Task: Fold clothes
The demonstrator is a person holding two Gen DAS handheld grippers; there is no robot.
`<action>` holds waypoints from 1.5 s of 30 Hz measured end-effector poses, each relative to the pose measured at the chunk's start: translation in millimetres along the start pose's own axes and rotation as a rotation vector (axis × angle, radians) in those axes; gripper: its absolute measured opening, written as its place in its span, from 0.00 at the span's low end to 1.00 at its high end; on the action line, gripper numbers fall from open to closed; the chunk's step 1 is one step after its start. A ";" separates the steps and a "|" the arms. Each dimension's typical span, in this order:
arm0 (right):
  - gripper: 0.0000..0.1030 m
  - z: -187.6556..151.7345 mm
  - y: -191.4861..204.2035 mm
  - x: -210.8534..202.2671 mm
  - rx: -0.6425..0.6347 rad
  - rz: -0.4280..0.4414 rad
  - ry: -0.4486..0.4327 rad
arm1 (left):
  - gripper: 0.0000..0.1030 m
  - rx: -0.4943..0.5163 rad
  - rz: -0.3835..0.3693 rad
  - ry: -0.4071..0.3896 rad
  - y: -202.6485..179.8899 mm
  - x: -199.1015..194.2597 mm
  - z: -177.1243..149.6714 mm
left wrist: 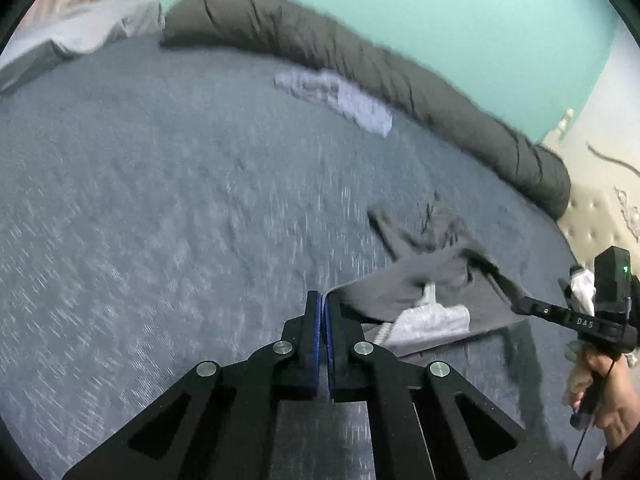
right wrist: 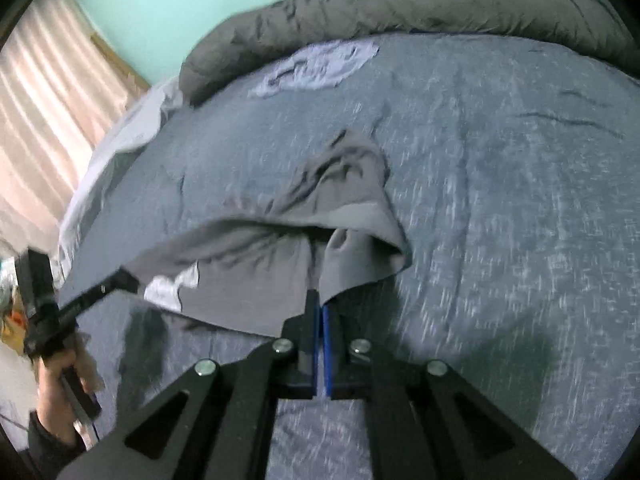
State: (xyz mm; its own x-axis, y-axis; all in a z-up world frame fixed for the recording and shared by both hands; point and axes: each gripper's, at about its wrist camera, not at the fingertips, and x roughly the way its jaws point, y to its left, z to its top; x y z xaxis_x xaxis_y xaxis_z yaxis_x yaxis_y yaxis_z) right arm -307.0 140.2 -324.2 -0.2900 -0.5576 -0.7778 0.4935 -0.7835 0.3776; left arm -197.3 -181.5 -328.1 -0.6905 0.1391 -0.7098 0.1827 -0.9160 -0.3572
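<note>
A grey garment [left wrist: 436, 276] [right wrist: 276, 256] with a white patch inside its opening [left wrist: 436, 320] hangs between both grippers, its far end crumpled on the blue-grey bed cover [left wrist: 160, 200]. My left gripper [left wrist: 324, 300] is shut on the garment's left edge and shows in the right wrist view [right wrist: 128, 278]. My right gripper [right wrist: 322, 302] is shut on the right edge, and its tip [left wrist: 486, 266] bites the cloth in the left wrist view. The near edge is lifted and casts a shadow on the cover. Both views are motion-blurred.
A pale lilac garment [left wrist: 340, 100] [right wrist: 320, 64] lies flat near a rolled dark grey duvet [left wrist: 360, 60] [right wrist: 400, 8] along the far side of the bed. A tufted headboard [left wrist: 600, 208], white bedding [right wrist: 132, 120] and a pink curtain [right wrist: 48, 100] border the bed.
</note>
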 end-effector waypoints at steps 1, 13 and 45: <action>0.01 -3.2 2.4 5.1 -0.012 -0.004 0.022 | 0.02 0.004 0.003 0.009 -0.3 1.8 -0.5; 0.01 -16.4 4.7 22.1 -0.044 0.011 0.056 | 0.38 0.047 -0.015 0.055 -5.4 16.5 9.0; 0.01 -6.1 15.8 -95.0 -0.013 0.000 -0.121 | 0.01 0.245 -0.048 -0.055 -84.2 -62.0 50.4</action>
State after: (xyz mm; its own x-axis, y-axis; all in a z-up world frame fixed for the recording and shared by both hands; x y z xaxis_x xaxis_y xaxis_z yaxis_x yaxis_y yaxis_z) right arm -266.7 182.5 -247.4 -0.3864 -0.5870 -0.7114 0.5038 -0.7804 0.3703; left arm -205.1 -132.0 -223.4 -0.7322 0.1702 -0.6594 -0.0219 -0.9737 -0.2270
